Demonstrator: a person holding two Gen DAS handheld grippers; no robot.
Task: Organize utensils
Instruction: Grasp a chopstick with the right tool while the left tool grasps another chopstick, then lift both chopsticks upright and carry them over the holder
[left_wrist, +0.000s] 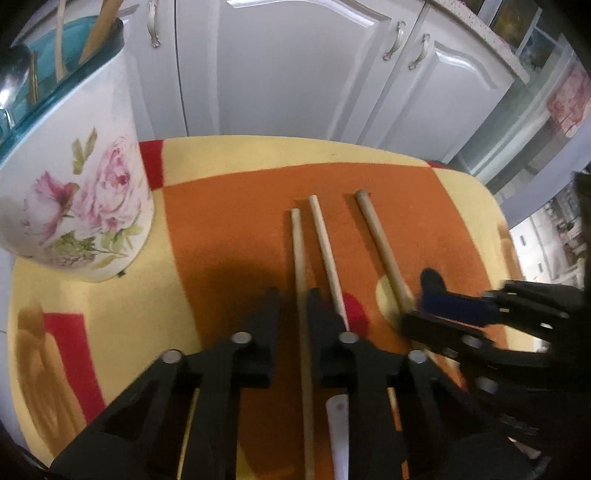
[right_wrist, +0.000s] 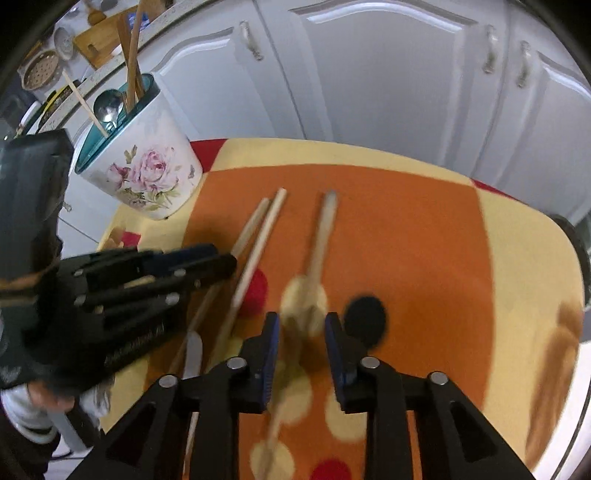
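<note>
A floral holder (left_wrist: 85, 206) with a teal rim stands at the cloth's (left_wrist: 229, 221) far left corner, already holding a spoon (right_wrist: 108, 105) and wooden utensils. Three wooden handles lie side by side mid-cloth, ends toward the cabinets (left_wrist: 280, 66). The left gripper (left_wrist: 293, 301) straddles the leftmost handle (left_wrist: 296, 243), jaws narrowed around it; whether the pads press it cannot be told. The right gripper (right_wrist: 301, 326) brackets the blurred rightmost handle (right_wrist: 321, 236), its blue pads (right_wrist: 273, 332) not visibly touching. The middle handle (left_wrist: 325, 243) lies free
</note>
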